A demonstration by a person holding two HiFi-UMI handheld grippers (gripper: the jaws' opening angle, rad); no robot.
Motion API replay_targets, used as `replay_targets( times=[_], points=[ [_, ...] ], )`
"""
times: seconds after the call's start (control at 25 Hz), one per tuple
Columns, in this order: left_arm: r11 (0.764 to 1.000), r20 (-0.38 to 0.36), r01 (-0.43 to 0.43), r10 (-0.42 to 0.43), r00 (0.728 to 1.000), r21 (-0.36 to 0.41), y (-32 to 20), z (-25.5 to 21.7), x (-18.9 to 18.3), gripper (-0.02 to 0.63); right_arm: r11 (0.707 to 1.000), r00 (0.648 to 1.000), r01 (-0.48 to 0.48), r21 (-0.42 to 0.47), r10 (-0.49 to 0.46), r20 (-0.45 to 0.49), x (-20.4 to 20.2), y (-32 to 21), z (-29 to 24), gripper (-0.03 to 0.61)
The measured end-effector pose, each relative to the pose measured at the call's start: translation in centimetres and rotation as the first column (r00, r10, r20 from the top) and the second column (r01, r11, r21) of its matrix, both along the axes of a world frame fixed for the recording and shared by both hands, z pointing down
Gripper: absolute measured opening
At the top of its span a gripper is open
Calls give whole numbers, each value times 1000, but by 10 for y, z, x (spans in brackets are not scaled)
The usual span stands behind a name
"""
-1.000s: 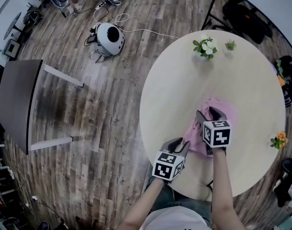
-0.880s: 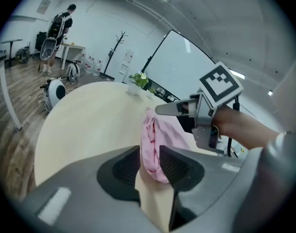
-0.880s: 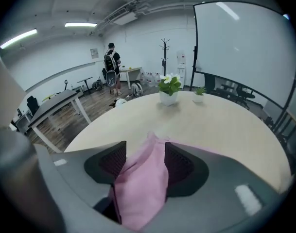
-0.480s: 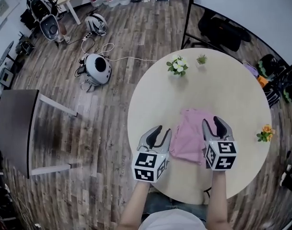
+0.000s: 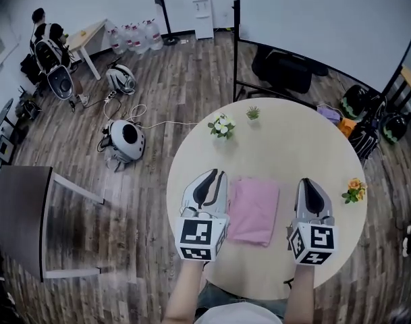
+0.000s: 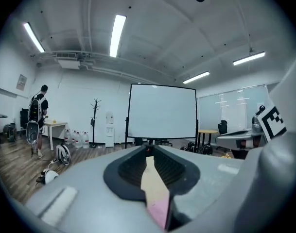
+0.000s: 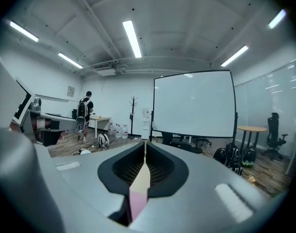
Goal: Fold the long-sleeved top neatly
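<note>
Beside the top [image 5: 254, 211], left claw [image 5: 218, 175] hangs pressed together, right claw [image 5: 306, 183] just closed empty.

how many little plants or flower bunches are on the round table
3: white flowers and a small green plant near the table's far edge, orange flowers at its right edge. None seems hidden.

The left gripper [image 5: 216, 175] and right gripper [image 5: 307, 181] share one build. Each has a smooth pale-grey shell tapering into two long jaws, lined inside with black ribbed pads [image 7: 161, 168]. At the rear of each sits a cube of black-and-white square markers, the left cube [image 5: 200, 239] and the right cube [image 5: 314, 243]. The right gripper's jaws have just been closing, with nothing between them. Behind the grippers, the person wears a white shirt [image 5: 237, 314].
</note>
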State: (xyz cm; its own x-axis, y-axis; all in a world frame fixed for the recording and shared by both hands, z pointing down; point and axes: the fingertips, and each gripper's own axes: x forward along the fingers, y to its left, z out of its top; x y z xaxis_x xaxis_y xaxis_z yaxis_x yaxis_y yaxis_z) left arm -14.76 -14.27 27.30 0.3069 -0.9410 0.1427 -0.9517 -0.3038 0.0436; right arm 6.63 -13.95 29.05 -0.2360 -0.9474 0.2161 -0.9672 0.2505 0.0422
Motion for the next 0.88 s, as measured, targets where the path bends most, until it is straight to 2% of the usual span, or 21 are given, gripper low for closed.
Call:
replay_targets(
  times=[0.2, 0.36, 0.88],
  points=[
    [997, 21, 14, -16, 1000, 80, 2, -34, 10, 25, 996, 999, -45, 78, 45, -4, 26, 12, -28, 25],
    [994, 25, 22, -25, 999, 111, 4, -46, 15, 0, 991, 997, -83, 107, 82, 12, 42, 18, -38, 25],
    [993, 25, 6, -9, 1000, 114, 20, -54, 26, 0, 984, 991, -131, 123, 125, 54, 63, 37, -52, 23]
  ],
)
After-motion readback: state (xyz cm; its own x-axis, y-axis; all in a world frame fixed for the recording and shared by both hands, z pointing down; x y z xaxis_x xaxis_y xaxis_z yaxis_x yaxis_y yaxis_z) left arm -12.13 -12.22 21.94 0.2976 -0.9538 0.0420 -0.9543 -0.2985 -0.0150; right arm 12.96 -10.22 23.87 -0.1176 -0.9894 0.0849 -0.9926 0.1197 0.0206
